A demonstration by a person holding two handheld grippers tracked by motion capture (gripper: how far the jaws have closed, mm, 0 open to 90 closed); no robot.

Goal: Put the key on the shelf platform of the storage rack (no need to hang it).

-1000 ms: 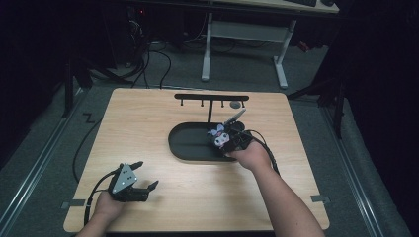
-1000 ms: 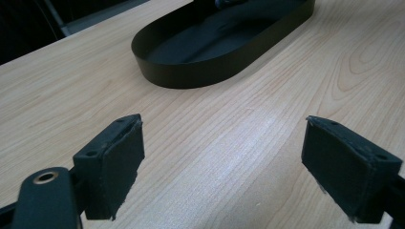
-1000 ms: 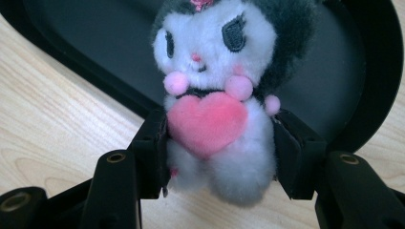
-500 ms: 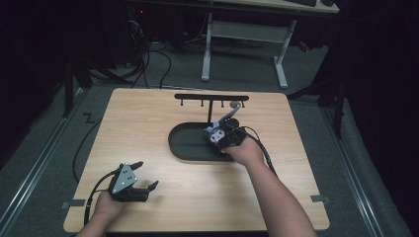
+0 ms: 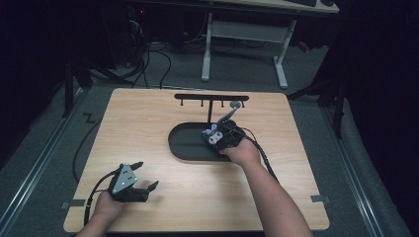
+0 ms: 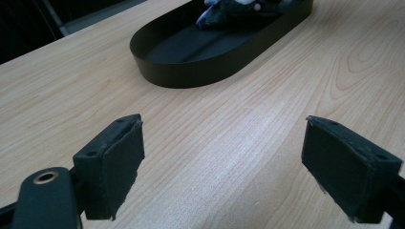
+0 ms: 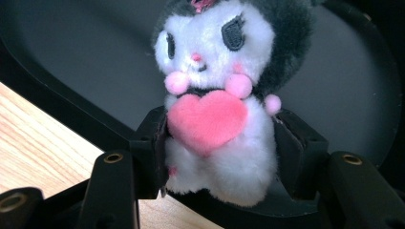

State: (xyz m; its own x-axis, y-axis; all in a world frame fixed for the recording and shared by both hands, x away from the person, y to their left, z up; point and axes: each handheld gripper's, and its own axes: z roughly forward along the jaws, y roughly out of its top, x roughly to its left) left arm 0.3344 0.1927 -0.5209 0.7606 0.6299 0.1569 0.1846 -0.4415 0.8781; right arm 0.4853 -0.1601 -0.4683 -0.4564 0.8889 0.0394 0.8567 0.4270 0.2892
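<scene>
A pale wooden table stands on grey carpet in a dim room, with cables and the white legs of another desk behind it. Nearest the person, at the front left corner, the left gripper rests low over the bare wood, its jaws spread wide with nothing between them; in the left gripper view the two black pads frame empty grain. Farther in, near the middle of the table, sits a black oval tray. The right gripper is at the tray's right end, its jaws closed on a small plush toy: a white body, dark hood, pink heart on its chest. The pads press the toy's sides, though the jaws have just been easing apart slightly. The toy hangs over the tray's floor; whether it touches is hard to tell. Beyond the tray stands a black hook rack, something grey hanging from its right end.
</scene>
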